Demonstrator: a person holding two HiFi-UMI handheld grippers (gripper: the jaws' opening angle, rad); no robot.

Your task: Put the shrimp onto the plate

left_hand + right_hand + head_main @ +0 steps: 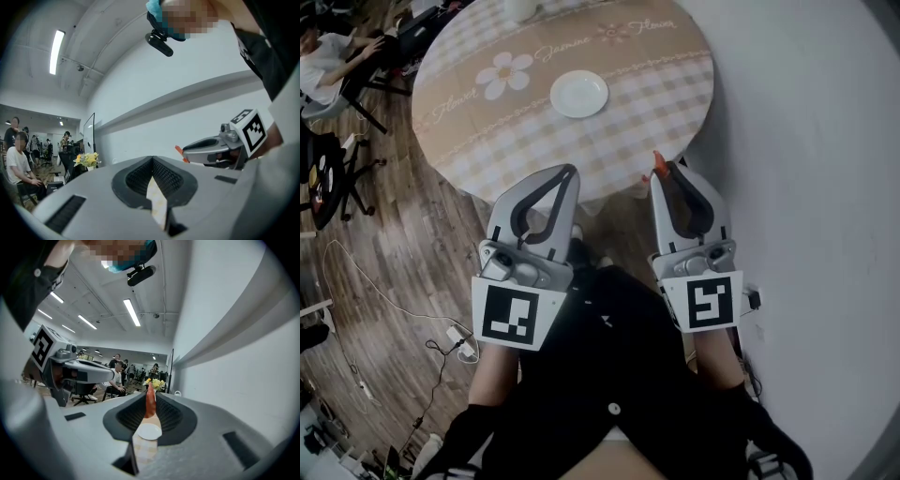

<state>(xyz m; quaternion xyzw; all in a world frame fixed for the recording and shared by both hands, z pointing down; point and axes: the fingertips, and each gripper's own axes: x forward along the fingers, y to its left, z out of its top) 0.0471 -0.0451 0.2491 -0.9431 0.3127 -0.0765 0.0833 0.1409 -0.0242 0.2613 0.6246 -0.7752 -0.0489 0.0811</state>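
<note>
Carrying the shrimp (150, 401) pinched at its tips, the right gripper (664, 173) hovers by the table (656, 103) edge, well short of the plate (579, 94). The left gripper (570, 172) is closed and empty. Next, probably: reach over the plate, lower, release.

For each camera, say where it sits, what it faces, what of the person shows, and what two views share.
Head view: head-mounted, looks down on round checked table; lap shows.
Left gripper view: rides shut left gripper, faces white wall; torso shows.
Right gripper view: rides right gripper, faces round white plate; dark clothing shows.
All share the orange shrimp.
</note>
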